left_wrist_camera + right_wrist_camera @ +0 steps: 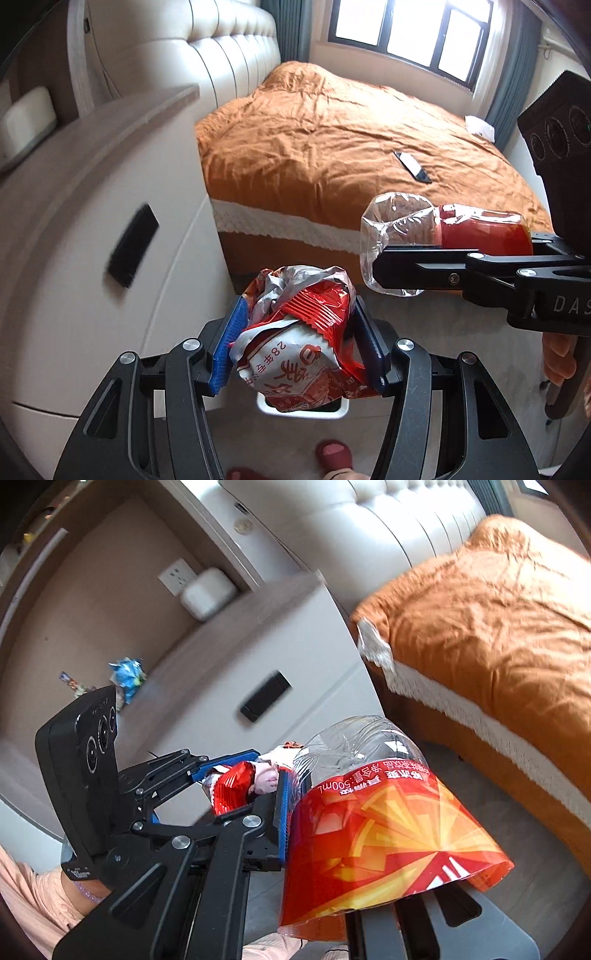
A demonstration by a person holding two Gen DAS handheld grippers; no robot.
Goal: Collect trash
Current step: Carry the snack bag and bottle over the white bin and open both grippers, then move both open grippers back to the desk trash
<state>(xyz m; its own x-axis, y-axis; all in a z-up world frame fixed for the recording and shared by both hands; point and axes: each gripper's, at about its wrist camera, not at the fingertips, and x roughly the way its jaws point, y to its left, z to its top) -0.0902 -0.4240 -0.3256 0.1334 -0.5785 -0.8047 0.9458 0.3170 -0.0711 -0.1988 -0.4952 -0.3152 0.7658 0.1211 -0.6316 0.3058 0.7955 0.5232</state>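
we find the left gripper (pixel 295 332) clamped on a crumpled red snack wrapper (pixel 299 343), above a white bin (pixel 303 410) on the floor. the right gripper (pixel 384 266) is closed on a flattened plastic bottle (pixel 443 236), beside the bed (pixel 332 140).

A: Where does the wrapper (pixel 295 332) sit?
B: Between the left gripper's (pixel 297 345) pads, above a bin (pixel 303 410) on the floor.
A: And the bottle (pixel 443 236)?
B: Right of the wrapper, clamped in the right gripper (pixel 384 266), before the bed (pixel 332 140).
A: The nightstand (pixel 92 221)?
B: Left of the bed. A phone (pixel 412 166) lies on the bed.
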